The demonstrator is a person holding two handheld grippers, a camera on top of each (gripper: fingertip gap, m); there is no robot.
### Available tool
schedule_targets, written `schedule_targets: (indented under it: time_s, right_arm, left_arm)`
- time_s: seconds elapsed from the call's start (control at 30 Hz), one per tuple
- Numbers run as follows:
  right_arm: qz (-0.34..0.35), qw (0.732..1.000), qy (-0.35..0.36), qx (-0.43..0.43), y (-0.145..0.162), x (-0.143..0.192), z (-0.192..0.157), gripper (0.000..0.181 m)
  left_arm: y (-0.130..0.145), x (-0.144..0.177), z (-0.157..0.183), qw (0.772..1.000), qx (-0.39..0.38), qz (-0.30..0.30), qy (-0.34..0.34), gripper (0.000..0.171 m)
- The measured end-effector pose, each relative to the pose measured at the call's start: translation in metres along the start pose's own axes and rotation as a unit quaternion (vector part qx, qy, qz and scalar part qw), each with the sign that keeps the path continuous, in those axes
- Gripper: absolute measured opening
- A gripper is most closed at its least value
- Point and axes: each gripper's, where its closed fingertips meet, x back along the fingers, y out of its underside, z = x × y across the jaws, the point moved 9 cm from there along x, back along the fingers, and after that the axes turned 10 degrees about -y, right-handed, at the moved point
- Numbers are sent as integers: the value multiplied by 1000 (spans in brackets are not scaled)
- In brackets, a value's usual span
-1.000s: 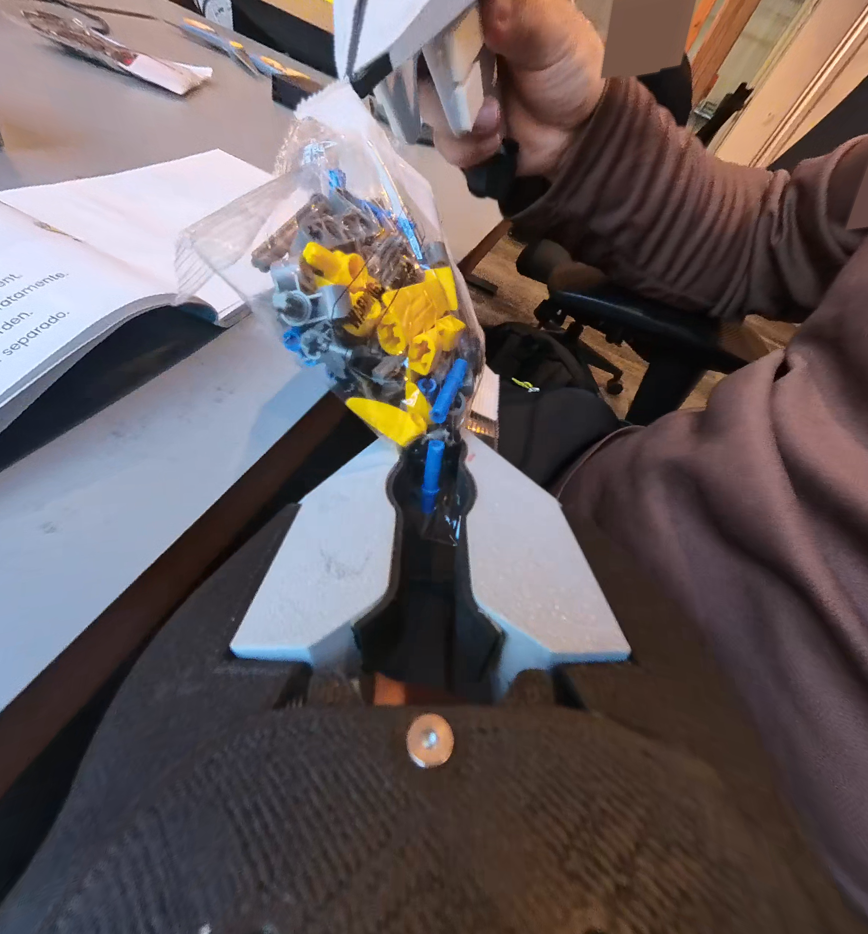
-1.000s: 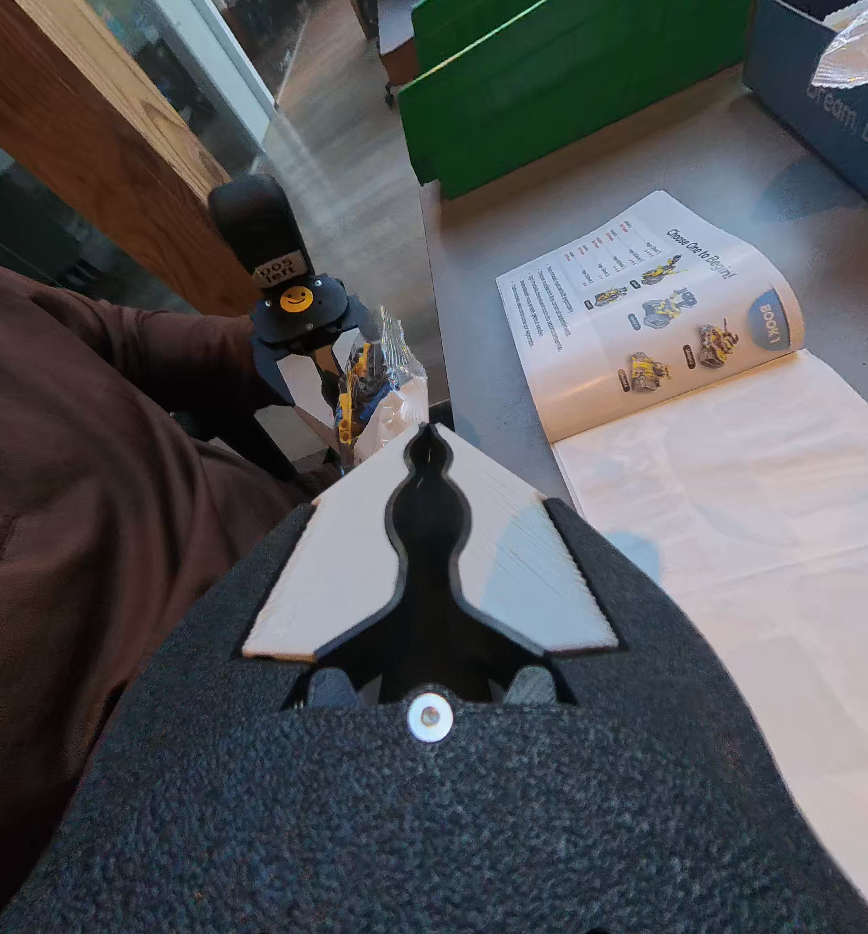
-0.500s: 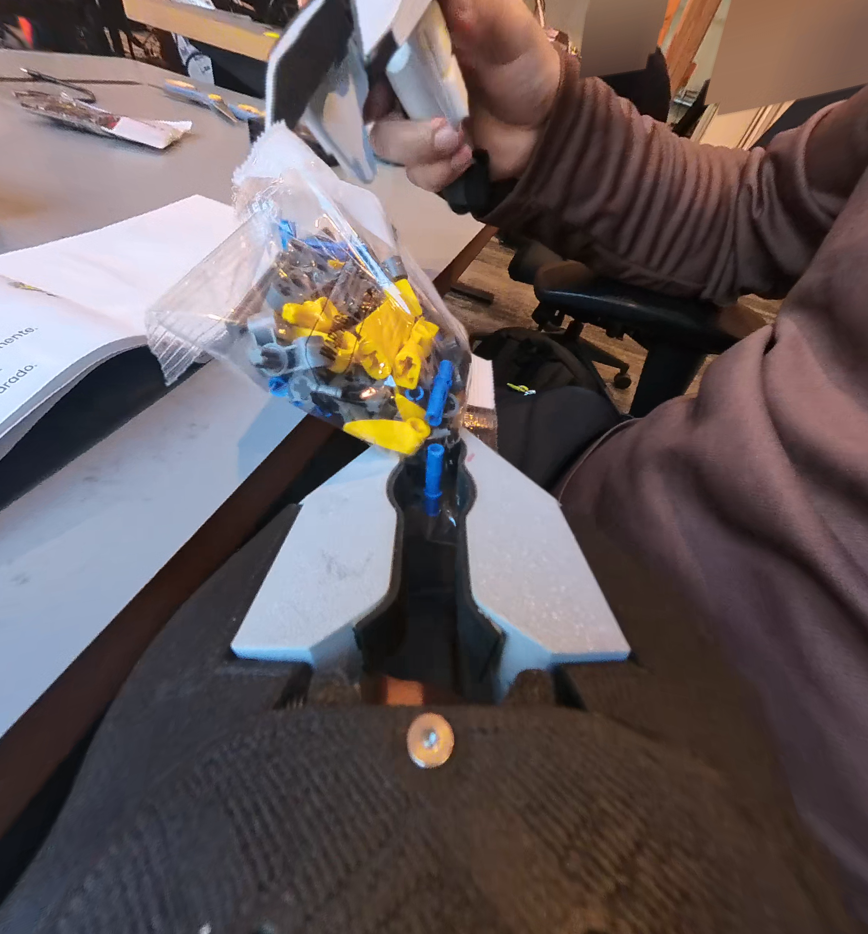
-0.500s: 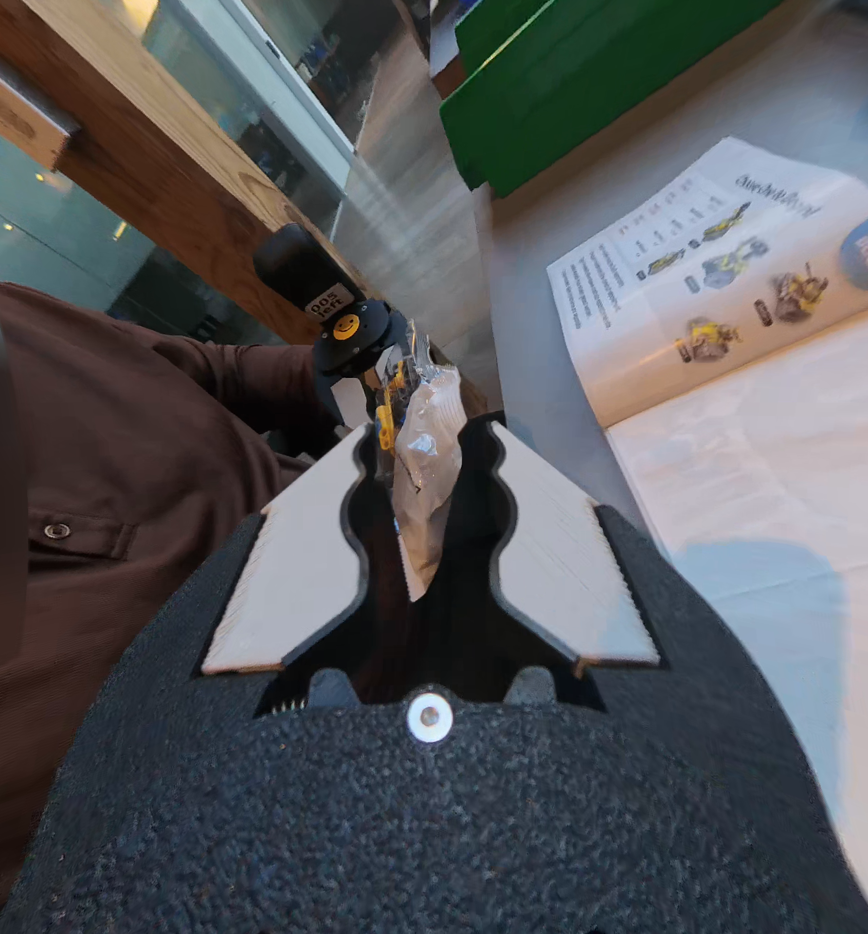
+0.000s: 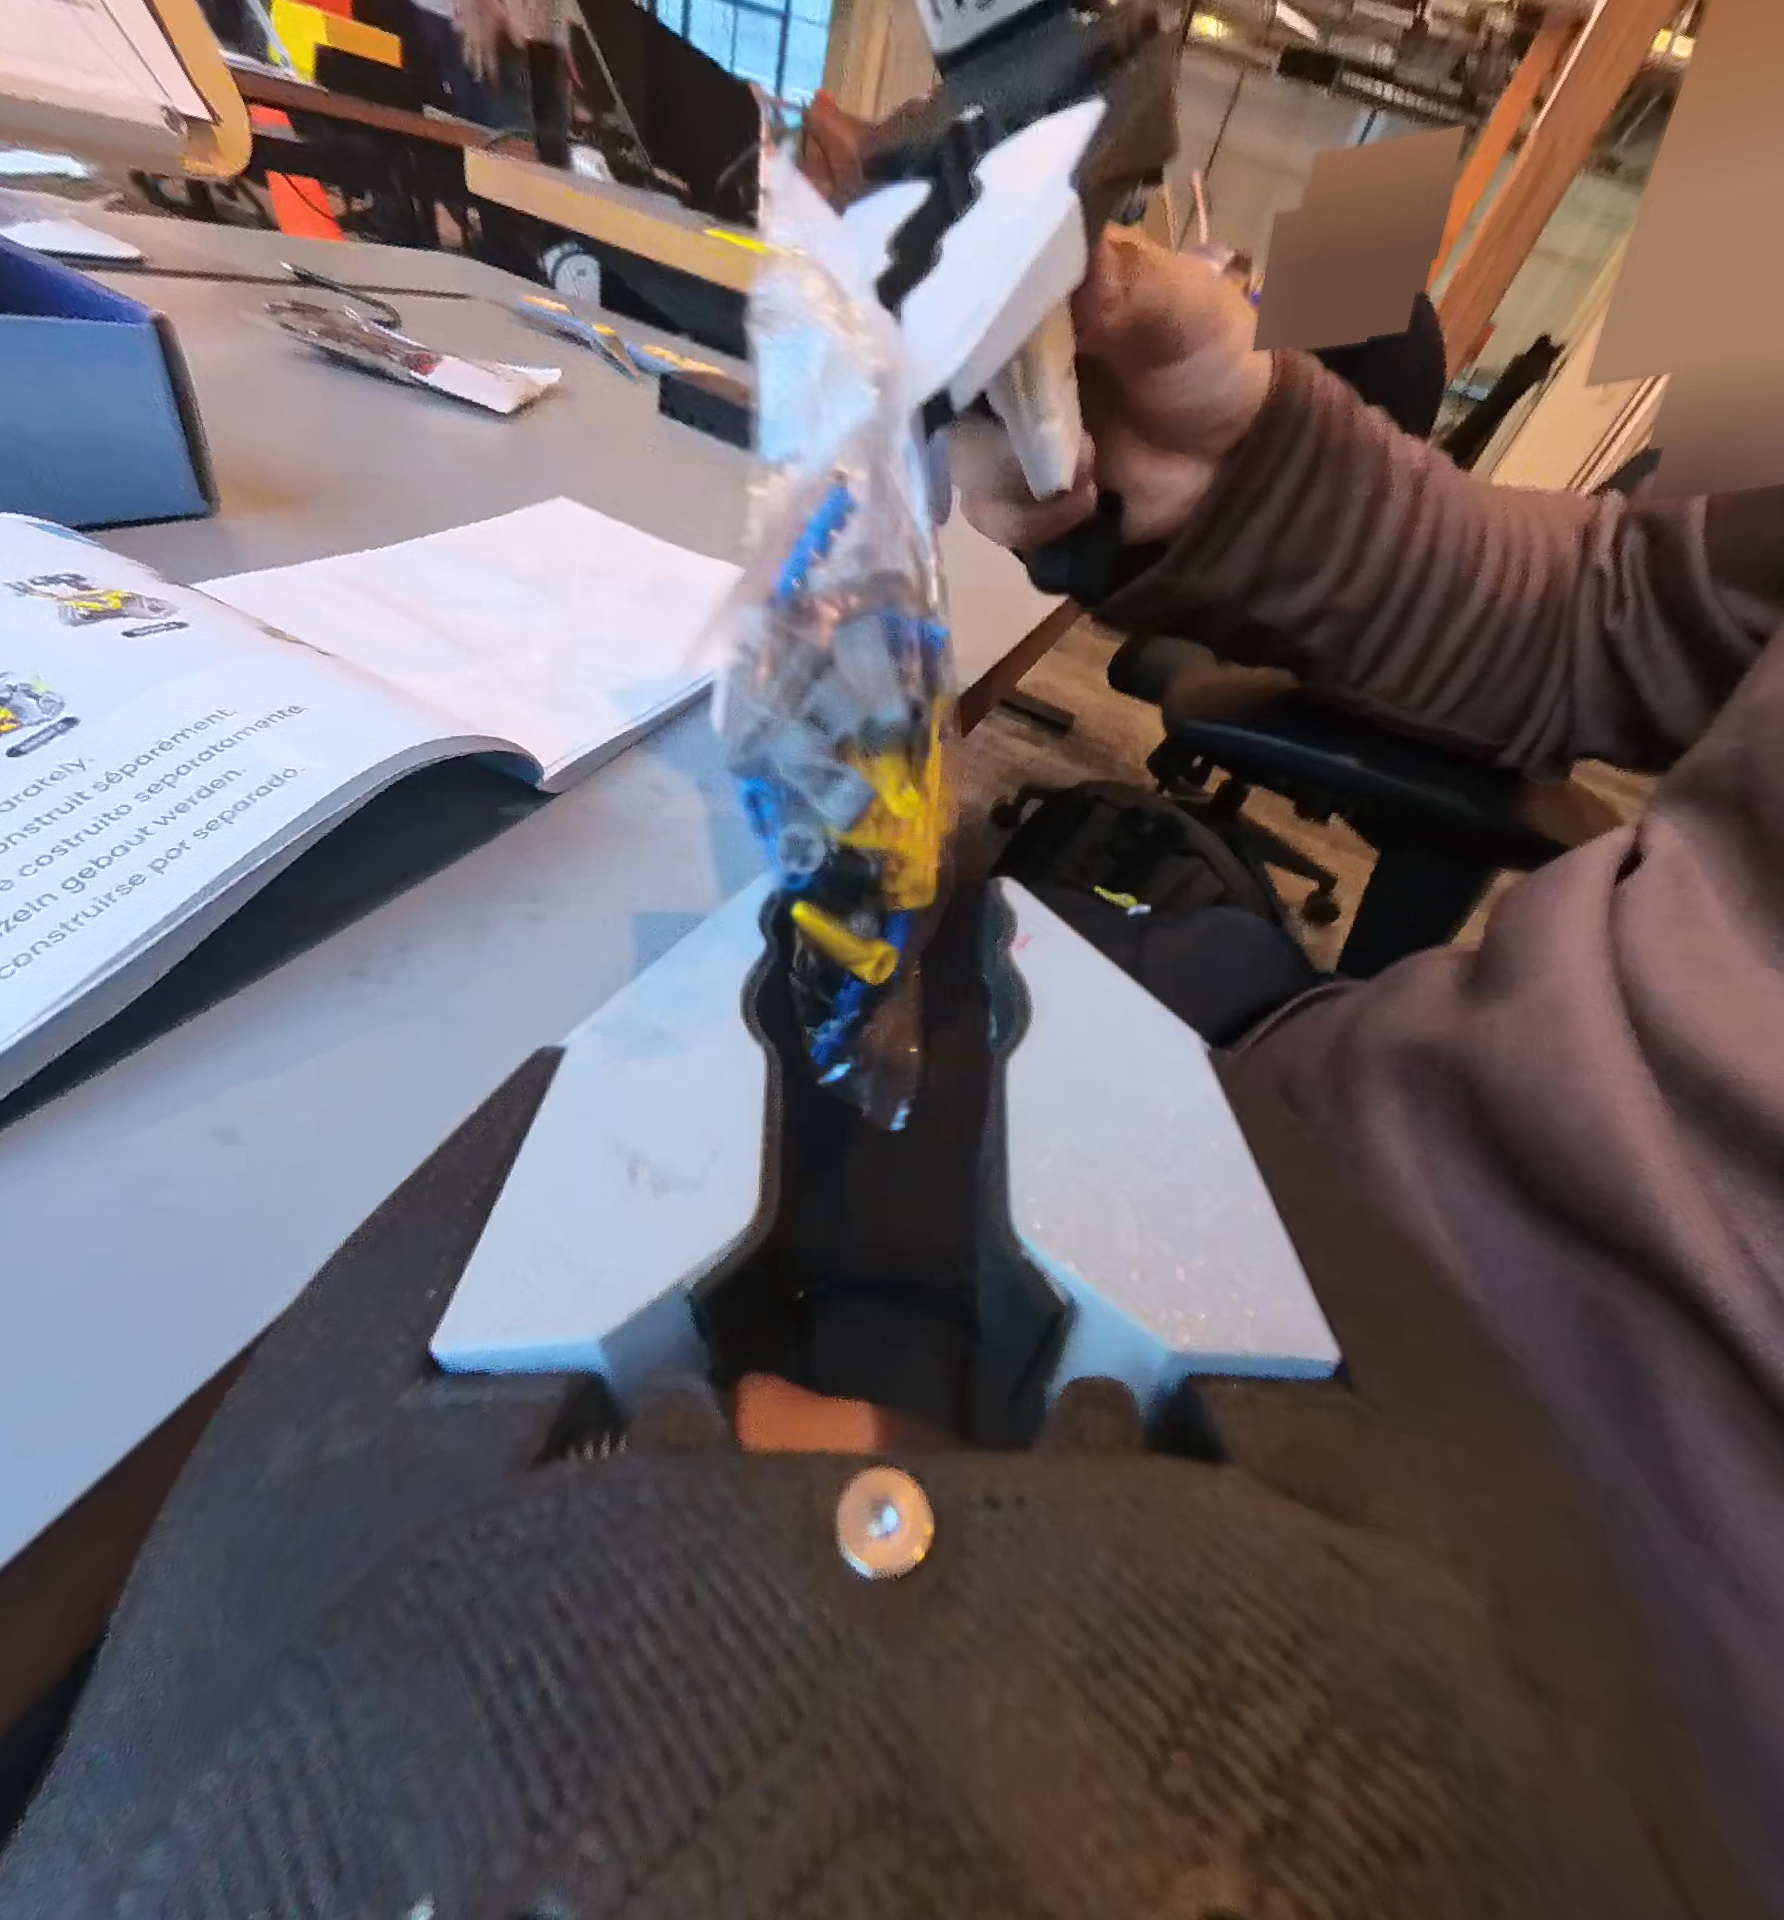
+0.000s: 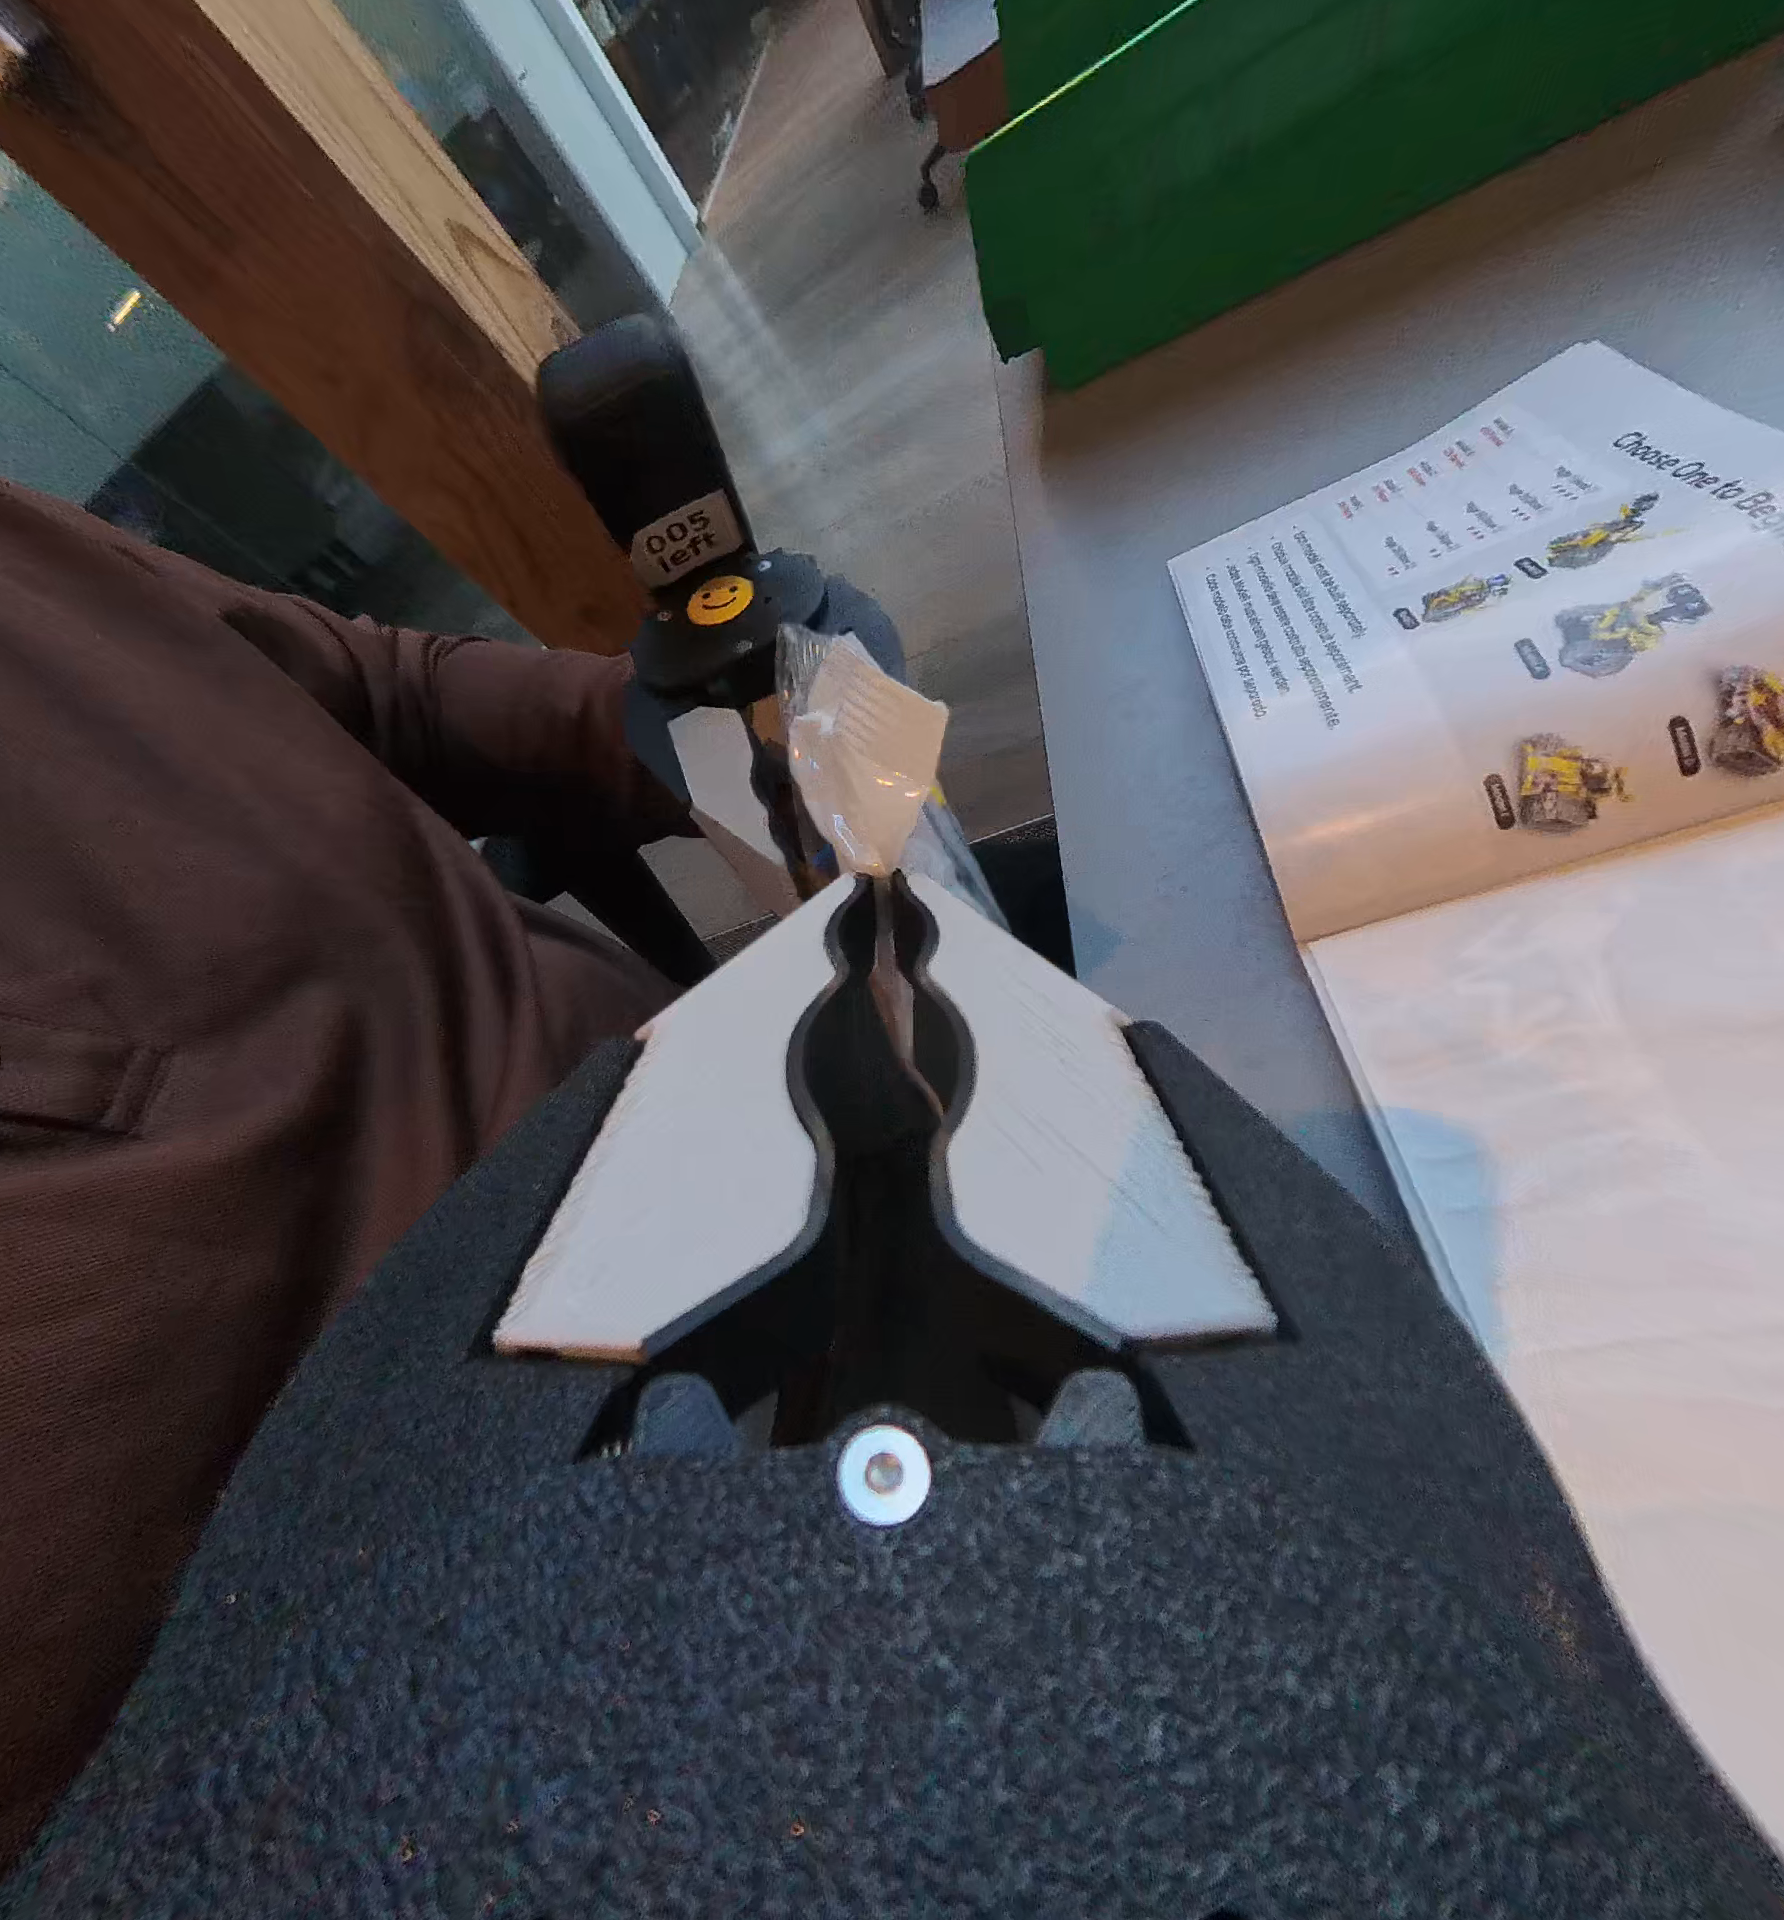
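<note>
A clear plastic bag (image 5: 846, 727) of yellow, blue and grey building pieces hangs upright beyond the table's near edge. My right gripper (image 5: 898, 270) is shut on the bag's top; in the right wrist view (image 6: 875, 883) the film is pinched at its tips and the bag (image 6: 862, 748) crumples just beyond. My left gripper (image 5: 883, 914) is open, its fingers standing either side of the bag's bottom corner. The left gripper's black body (image 6: 722, 634) shows behind the bag in the right wrist view.
An open instruction booklet (image 5: 244, 707) lies on the grey table (image 5: 88, 1195), also seen from the right (image 6: 1490, 644). A blue box (image 5: 46, 416) and flat packets (image 5: 410, 358) lie farther back. A green box (image 6: 1283, 177) stands at the far side. An office chair (image 5: 1335, 748) and a black bag (image 5: 1127, 862) are on the floor. Some 8 cm of space lies between my two pairs of fingers.
My right gripper, open around the bag's top half a second ago, has shut on it. My left gripper has opened off the bag's bottom. The bag now hangs narrower and upright.
</note>
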Motion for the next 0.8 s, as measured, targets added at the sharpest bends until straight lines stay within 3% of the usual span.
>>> schedule_targets:
  time_s: [0.2, 0.37, 0.53, 0.63, 0.7, 0.8]
  right_arm:
    - [5, 997, -53, -55, 6, -15, 0, 2]
    - [18, 997, -59, -46, 4, -9, 2, 7]
    - [38, 995, -81, -33, 5, -1, 6, 29]
    - [5, 997, -68, -22, 12, -8, 9, 44]
    - [-16, 999, -51, -11, 15, -14, 11, 44]
    - [-36, 998, -54, 4, 19, -22, 8, 30]
  left_arm:
    - [-4, 0, -6, 997, 76, 16, 30, 31]
    - [-6, 1, -6, 996, 80, 26, 24, 20]
    - [-4, 1, -10, 995, 91, 20, 20, 20]
    - [-7, 3, -8, 995, 92, 32, 25, 20]
    - [-7, 4, -8, 995, 94, 36, 29, 20]
    - [-8, 5, -8, 994, 93, 38, 29, 20]
